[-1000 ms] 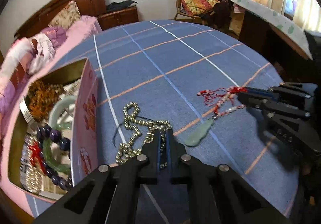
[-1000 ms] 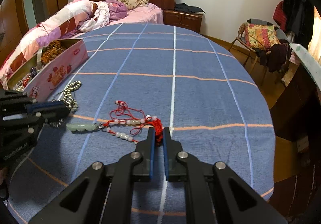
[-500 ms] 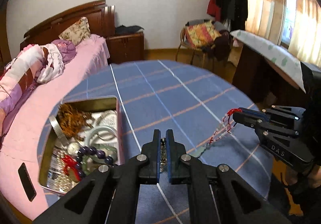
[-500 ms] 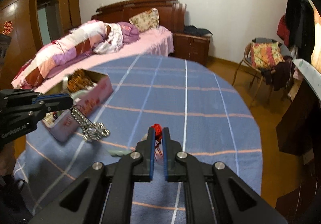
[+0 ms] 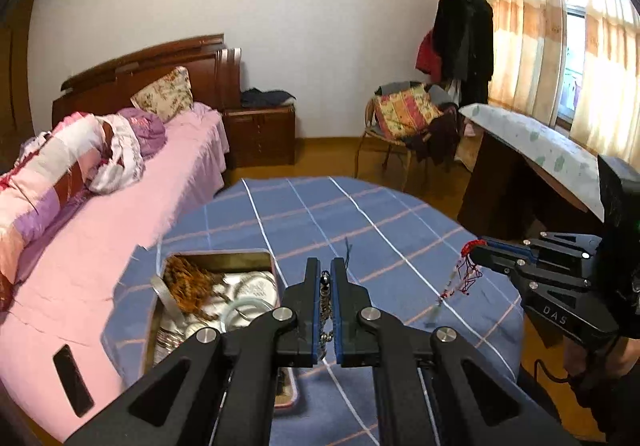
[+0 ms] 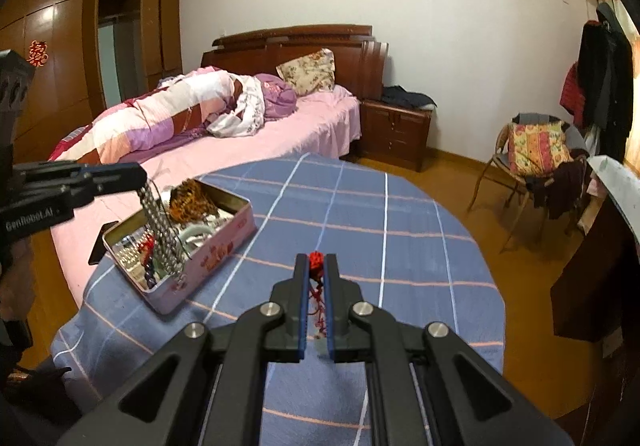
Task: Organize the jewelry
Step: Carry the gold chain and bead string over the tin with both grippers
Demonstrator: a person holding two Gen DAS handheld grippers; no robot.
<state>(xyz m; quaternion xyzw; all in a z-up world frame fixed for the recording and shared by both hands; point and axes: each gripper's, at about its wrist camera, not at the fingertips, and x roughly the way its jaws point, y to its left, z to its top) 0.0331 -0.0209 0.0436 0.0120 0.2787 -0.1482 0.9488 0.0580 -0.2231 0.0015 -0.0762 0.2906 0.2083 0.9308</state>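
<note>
1. Two necklaces are off the table [image 5: 304,214]. On my left wrist view, the left gripper [image 5: 325,274] is pinched on the silver bead chain [image 5: 325,310], whose links dangle between its fingers, beside the open tin [image 5: 224,255] near the table's left edge. My right gripper [image 5: 478,250] shows at the right, dangling the red-cord necklace [image 5: 464,278].
2. On my right wrist view, the right gripper [image 6: 316,266] is clamped on the red-cord necklace [image 6: 316,259], red knot at the tips. The bead chain [image 6: 162,230] hangs over the tin [image 6: 208,250].
</note>
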